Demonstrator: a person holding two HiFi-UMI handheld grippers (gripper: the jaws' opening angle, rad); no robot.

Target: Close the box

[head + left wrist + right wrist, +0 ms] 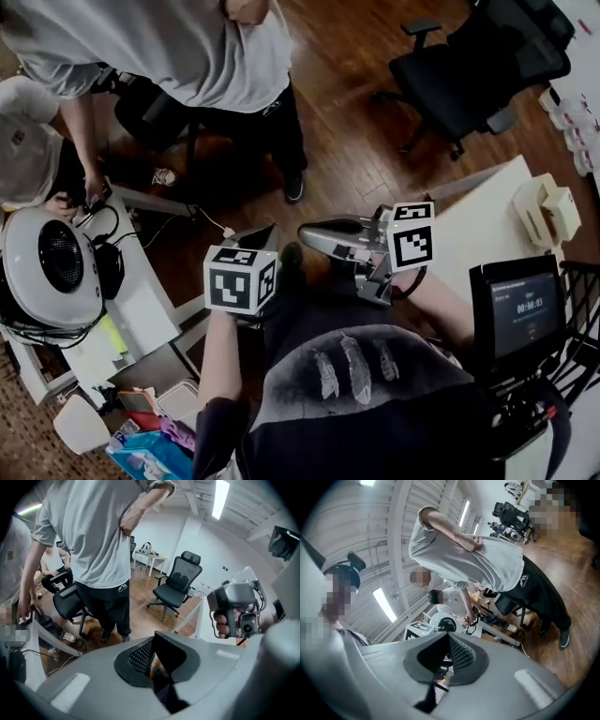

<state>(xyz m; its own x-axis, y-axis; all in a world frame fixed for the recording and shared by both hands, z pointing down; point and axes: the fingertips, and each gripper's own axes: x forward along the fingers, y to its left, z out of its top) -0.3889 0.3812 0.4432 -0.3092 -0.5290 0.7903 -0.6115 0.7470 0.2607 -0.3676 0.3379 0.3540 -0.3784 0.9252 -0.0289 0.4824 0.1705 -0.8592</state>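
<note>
Beside the left edge of the white table [473, 230], over the wooden floor [356, 141], the person is holding both grippers up close to the chest, well apart from the table's top. The left gripper [157, 660] is pointing out across the room with its 2 jaws pressed together and nothing between them. The right gripper [443, 660] is likewise showing its 2 jaws meeting, with nothing clamped. In the head view the right gripper's marker cube [412, 236] is hanging nearer the table than the left gripper's cube [240, 279]. A cream box [548, 211] is sitting on the table's far right part, apart from both grippers; whether its lid is down cannot be told. A small screen [525, 314] is glowing at the table's near right end. Away from the table, a person in a grey shirt [178, 47] is standing on the floor, and a black office chair [478, 66] is standing beyond the table's far edge.
</note>
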